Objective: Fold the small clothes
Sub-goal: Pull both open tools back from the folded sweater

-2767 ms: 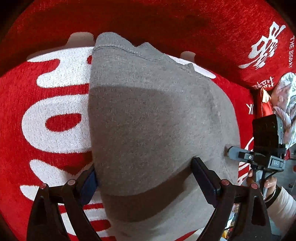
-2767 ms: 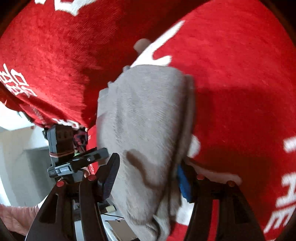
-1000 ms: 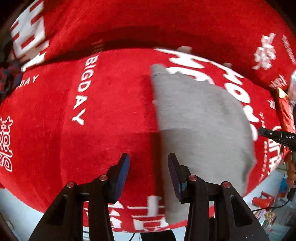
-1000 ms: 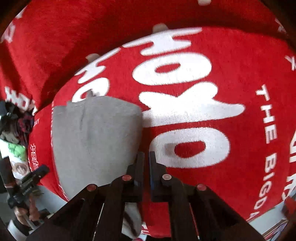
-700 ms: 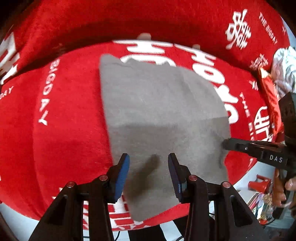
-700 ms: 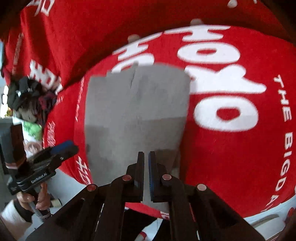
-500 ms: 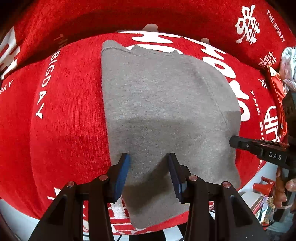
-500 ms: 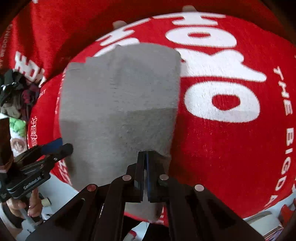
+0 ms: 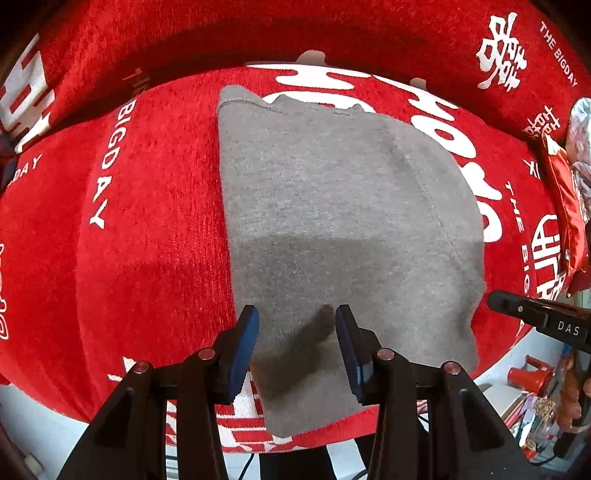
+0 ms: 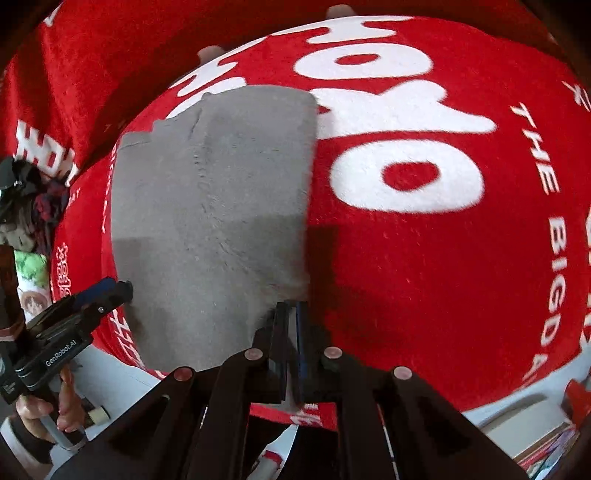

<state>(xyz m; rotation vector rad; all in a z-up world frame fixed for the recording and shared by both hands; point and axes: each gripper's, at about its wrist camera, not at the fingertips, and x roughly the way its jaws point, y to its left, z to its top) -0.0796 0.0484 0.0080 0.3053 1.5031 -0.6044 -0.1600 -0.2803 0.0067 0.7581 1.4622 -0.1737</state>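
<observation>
The left hand-held gripper (image 9: 295, 325) hovered spread above the gray cloth's (image 9: 332, 221) near edge, the right hand-held gripper (image 10: 291, 317) stayed pressed together at its five-o'clock corner, the cloth lying flat on the red blanket (image 9: 110, 240).

Red blanket (image 9: 122, 229) lay bare and open left of the folded grey garment (image 9: 332, 206); a clutter of packets (image 9: 565, 206) crowded its right edge, a raised red bolster (image 9: 258, 33) behind.

1 grey garment (image 9: 332, 221), 1 red blanket (image 9: 110, 258) (white lettering), 2 grippers (image 9: 295, 332)
</observation>
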